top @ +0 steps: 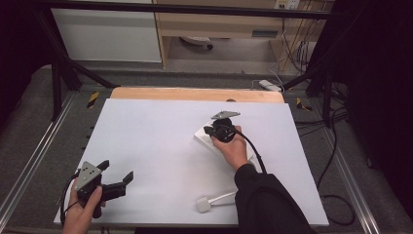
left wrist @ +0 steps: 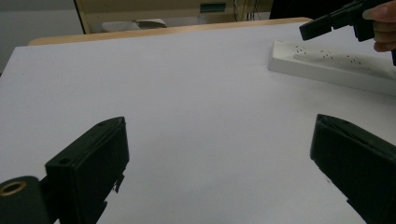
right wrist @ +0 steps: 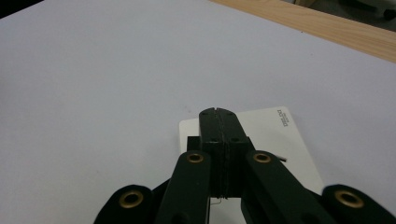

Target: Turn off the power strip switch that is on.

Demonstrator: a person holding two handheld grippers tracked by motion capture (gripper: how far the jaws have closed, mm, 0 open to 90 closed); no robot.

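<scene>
Item: white power strip (top: 207,137), right of desk (top: 146,141) centre, directly beneath my right tongs (top: 214,130).

Long axis runs from 10 o'clock to 4 o'clock in the high view; my right tongs (right wrist: 218,114), pressed together with nothing between them, hover over its 10 o'clock end. Left tongs (top: 116,171), spread apart and empty, sit well off at 8 o'clock. Strip (left wrist: 327,63): flat white bar, sockets in a row on top; a white plug (top: 203,204) lies near at 6 o'clock.

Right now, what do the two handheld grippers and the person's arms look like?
Both are black two-jaw tools. The left gripper has blocky jaws, a grey three-cornered plate and a black cable; brass-coloured bushings show in its own view. The right gripper also carries a grey plate and a black cable, with brass bushings on its linkage. The right arm wears a black sleeve.
</scene>
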